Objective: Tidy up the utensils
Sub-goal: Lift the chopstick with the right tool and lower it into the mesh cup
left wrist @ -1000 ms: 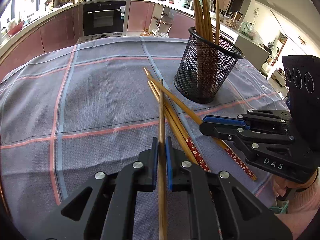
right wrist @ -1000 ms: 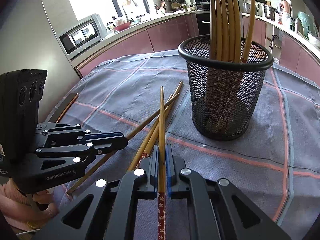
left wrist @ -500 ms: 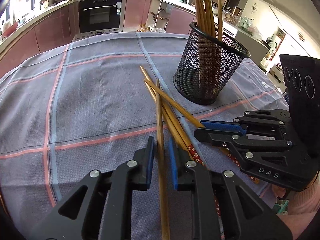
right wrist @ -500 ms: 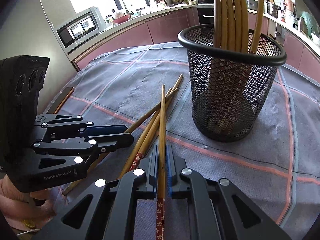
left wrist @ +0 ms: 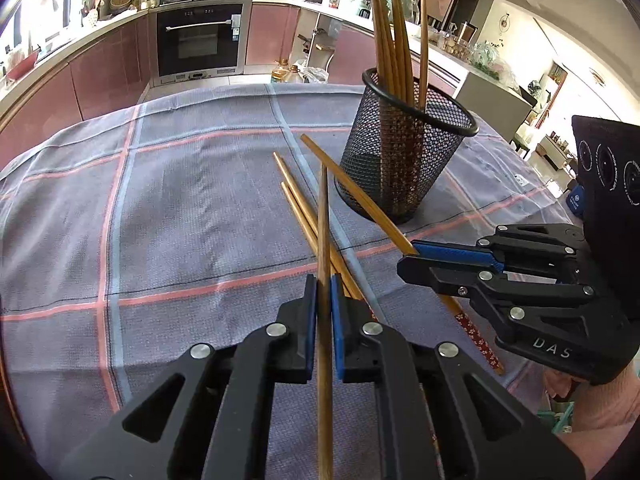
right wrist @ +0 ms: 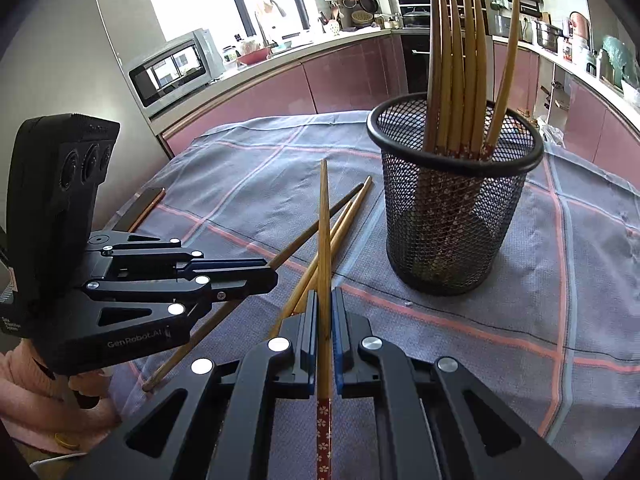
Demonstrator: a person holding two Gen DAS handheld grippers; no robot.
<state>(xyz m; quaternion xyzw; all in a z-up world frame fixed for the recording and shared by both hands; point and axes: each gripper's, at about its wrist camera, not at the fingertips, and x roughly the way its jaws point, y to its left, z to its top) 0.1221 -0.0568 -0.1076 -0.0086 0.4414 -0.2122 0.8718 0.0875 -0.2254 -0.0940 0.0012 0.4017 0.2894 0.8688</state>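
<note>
My left gripper (left wrist: 324, 282) has its jaws closing tight on a plain bamboo chopstick (left wrist: 324, 220), which points ahead over the cloth. My right gripper (right wrist: 324, 298) is shut on a chopstick (right wrist: 324, 232) with a red flowered end. Each gripper shows in the other's view: the right gripper (left wrist: 412, 258) grips its stick to the right, the left gripper (right wrist: 268, 276) comes in from the left. Two loose chopsticks (left wrist: 298, 208) lie crossed under the held ones. The black mesh cup (right wrist: 452, 220) stands just beyond, upright, with several chopsticks (right wrist: 456, 60) in it.
A grey checked cloth (left wrist: 180, 220) covers the table. A dark flat object (right wrist: 146, 202) lies at the table's left edge. A person's hand in a pink sleeve (right wrist: 28, 396) holds the left gripper. Kitchen cabinets and an oven (left wrist: 200, 40) stand behind the table.
The left jaws loosened around their chopstick half a second ago and now press on it again. The right gripper kept its grip throughout. Both hands shifted only slightly.
</note>
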